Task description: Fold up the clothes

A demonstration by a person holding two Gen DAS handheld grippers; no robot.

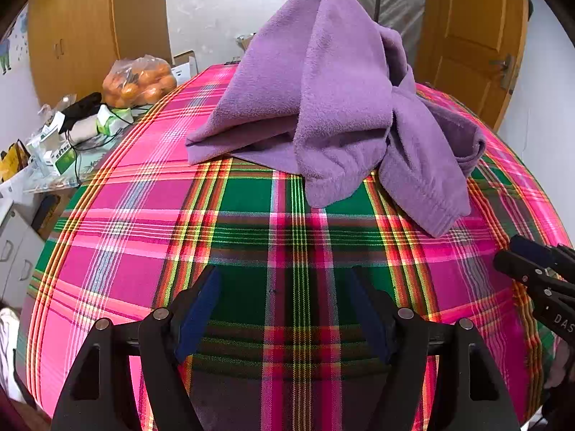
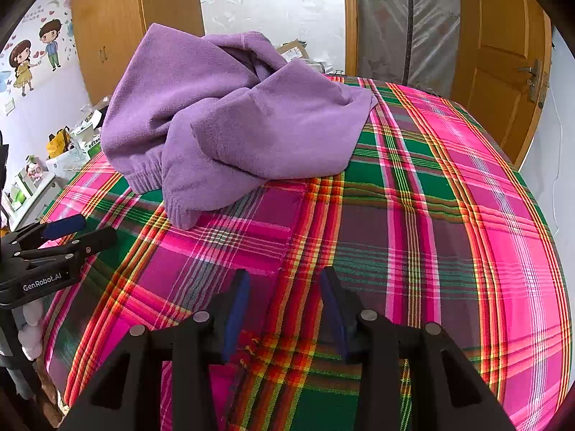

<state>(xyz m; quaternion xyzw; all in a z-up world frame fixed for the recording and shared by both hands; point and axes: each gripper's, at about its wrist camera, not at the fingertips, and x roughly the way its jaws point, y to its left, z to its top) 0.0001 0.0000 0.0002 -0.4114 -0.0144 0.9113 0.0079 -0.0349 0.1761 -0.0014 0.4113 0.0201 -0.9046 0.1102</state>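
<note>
Left gripper [image 1: 284, 298]: jaws spread wide, nothing between them, poised over the plaid bedcover [image 1: 244, 237]; right gripper [image 2: 285, 301]: jaws parted somewhat less, likewise empty, over the same cover.

Purple fleece garment [image 1: 334, 107]: lies in a crumpled heap on the far half of the bedcover, beyond both grippers and touched by neither; one ribbed cuff [image 2: 179, 215] trails toward the near side. Handling estimate: soft, light, limp; the pile should grip the pads well and is unlikely to slip; it will not hold a shape and will drag on the cover. Suggested hold: the ribbed cuff or the ribbed hem [image 2: 143, 176], where the edge is thicker and easy to pinch; lift and spread flat before any fold.

Containers, farther back on the cluttered side table: a clear plastic bag [image 1: 138, 79] holding orange fruit; small cartons beside it, contents not discernible.
</note>
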